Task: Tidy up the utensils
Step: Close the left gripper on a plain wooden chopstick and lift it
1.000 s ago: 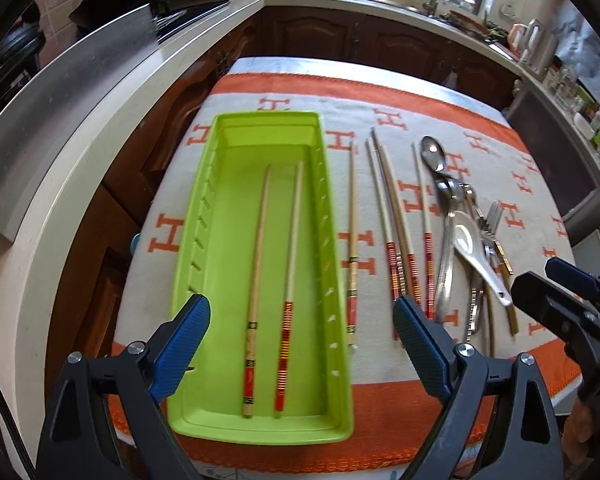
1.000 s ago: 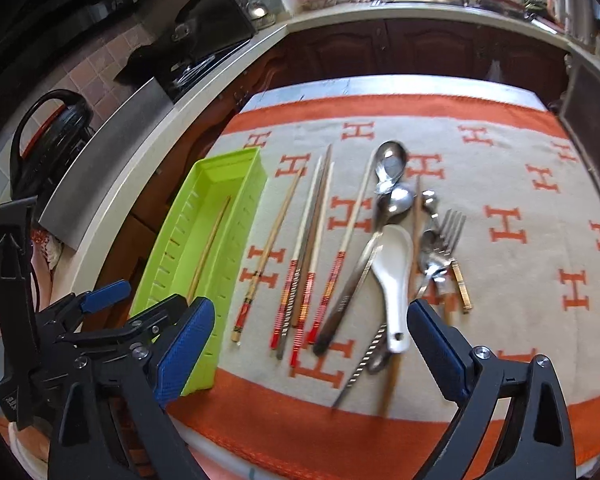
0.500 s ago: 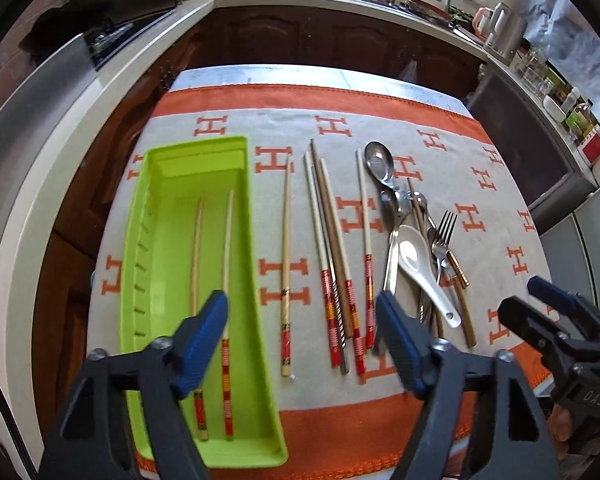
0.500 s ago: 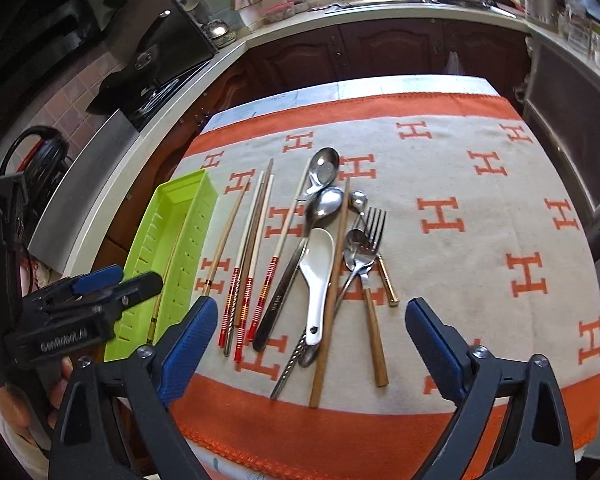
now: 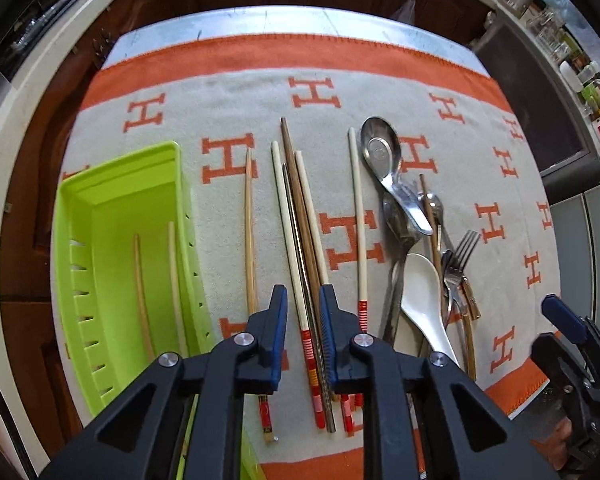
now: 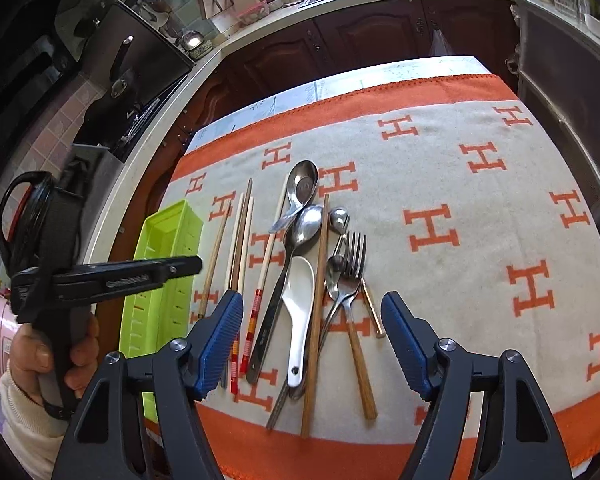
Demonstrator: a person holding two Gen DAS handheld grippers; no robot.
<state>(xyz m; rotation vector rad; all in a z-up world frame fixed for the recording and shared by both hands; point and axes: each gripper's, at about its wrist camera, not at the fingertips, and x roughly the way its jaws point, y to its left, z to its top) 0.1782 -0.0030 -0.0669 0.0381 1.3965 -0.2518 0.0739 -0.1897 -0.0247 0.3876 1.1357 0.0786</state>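
A lime green tray (image 5: 112, 184) lies at the left of the cloth with two chopsticks (image 5: 140, 292) in it. My left gripper (image 5: 303, 332) has narrowed around a bundle of chopsticks (image 5: 300, 216) with red-banded ends that lies on the cloth; I cannot tell if the pads touch it. One lone chopstick (image 5: 250, 232) lies left of the bundle, another (image 5: 358, 220) right of it. Metal spoons (image 5: 384, 152), a white ceramic spoon (image 5: 420, 292) and forks (image 5: 460, 256) lie in a pile to the right. My right gripper (image 6: 312, 344) is open and empty above that pile (image 6: 300, 304).
An orange and beige cloth (image 6: 480, 208) with H marks covers the table. Its front edge is close below both grippers. A kitchen counter (image 6: 340, 4) and dark cabinets run behind. The left gripper's body (image 6: 100, 276) shows over the tray (image 6: 168, 240) in the right wrist view.
My left gripper moved right from over the tray to the chopstick bundle, came down, and its jaws narrowed from wide open. My right gripper stayed open and moved closer over the spoons.
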